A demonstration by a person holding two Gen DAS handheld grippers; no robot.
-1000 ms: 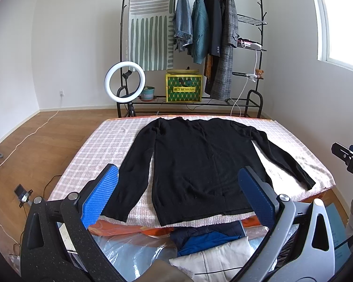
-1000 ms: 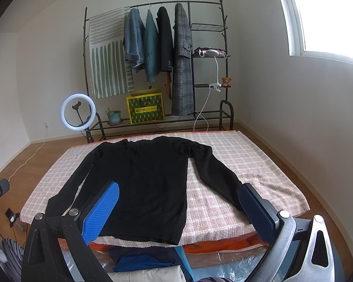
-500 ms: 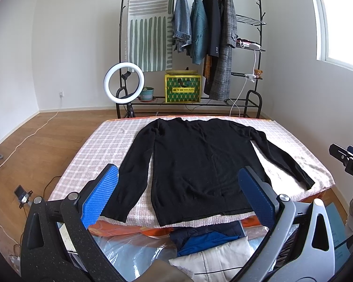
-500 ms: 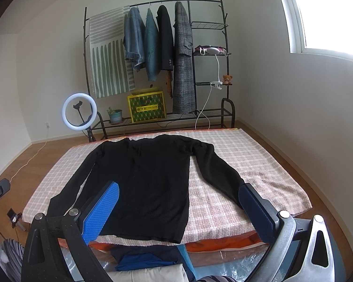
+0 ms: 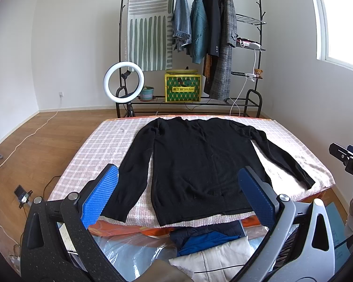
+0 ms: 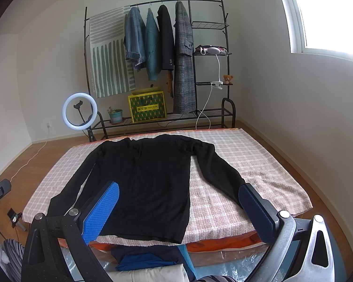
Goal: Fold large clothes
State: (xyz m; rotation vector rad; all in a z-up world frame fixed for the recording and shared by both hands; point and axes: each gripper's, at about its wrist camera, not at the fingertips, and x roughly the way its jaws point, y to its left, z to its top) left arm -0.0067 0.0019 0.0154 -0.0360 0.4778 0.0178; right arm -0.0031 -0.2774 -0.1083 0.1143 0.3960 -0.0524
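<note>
A black long-sleeved sweater lies flat on a pink checked cloth, hem toward me, both sleeves spread down and outward. It also shows in the right wrist view. My left gripper is open and empty, held above the near edge before the hem and the left sleeve. My right gripper is open and empty, held above the near edge, its right finger by the right sleeve cuff.
A pile of folded clothes in plastic lies just below the near edge. A clothes rack with hanging garments, a ring light and a yellow-green box stand behind. Wood floor at left, a wall at right.
Both views have shifted only slightly; the right wrist view has moved a little nearer to the sweater. The sweater has not moved and both grippers stay open.
</note>
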